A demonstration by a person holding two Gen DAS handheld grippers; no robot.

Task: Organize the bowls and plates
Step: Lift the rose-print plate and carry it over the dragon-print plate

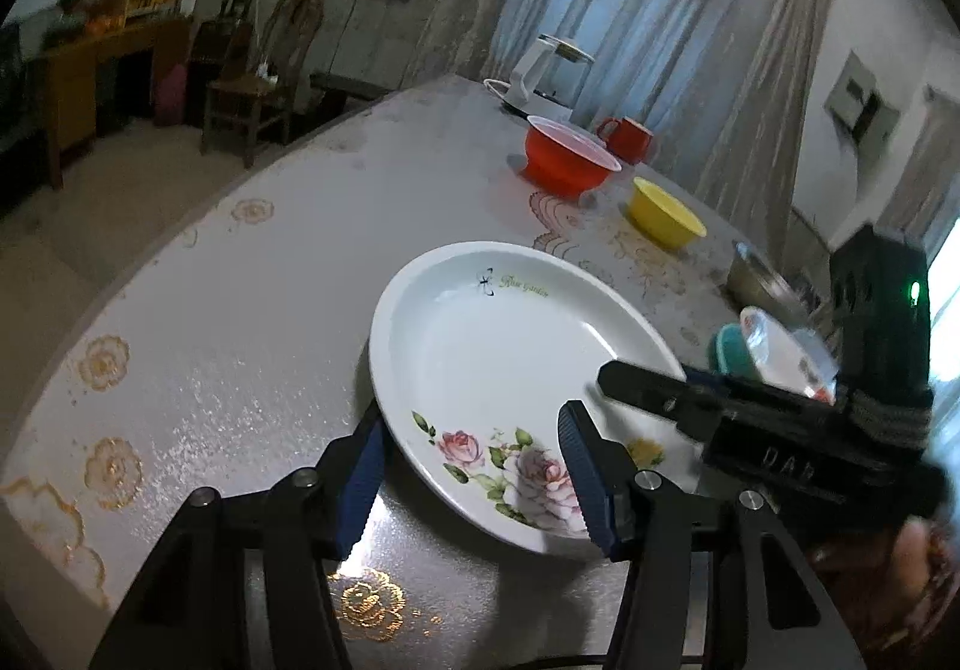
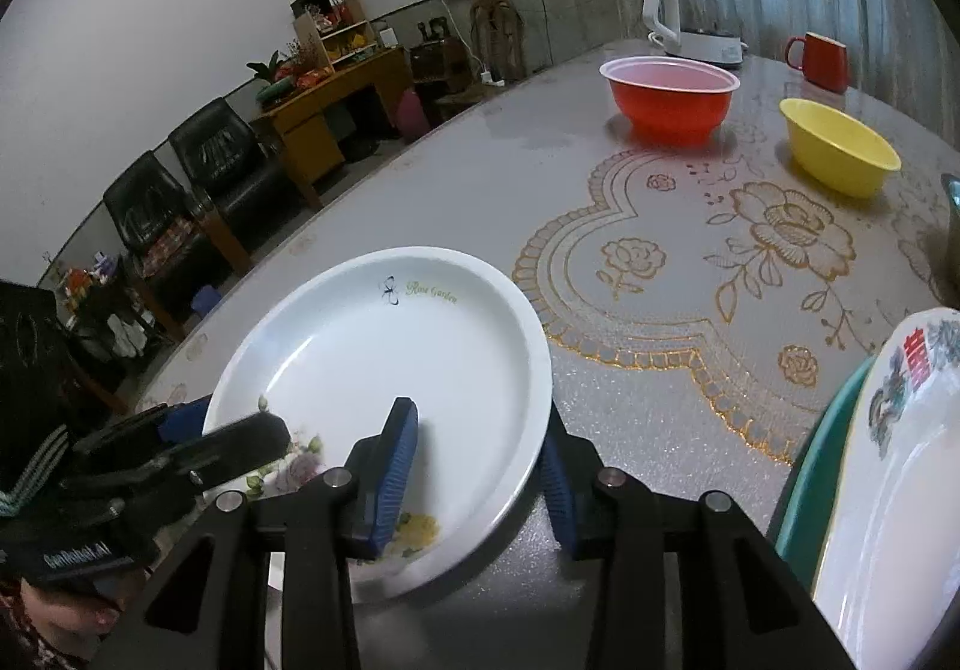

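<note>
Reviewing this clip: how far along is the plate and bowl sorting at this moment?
Early. Done: one patterned plate already sits on a teal plate at the right. In hand: both claws, left and right, straddle the near rim of the white rose plate, which appears to rest on the table. Left: the red bowl, yellow bowl and a steel bowl stand apart, unstacked.
</note>
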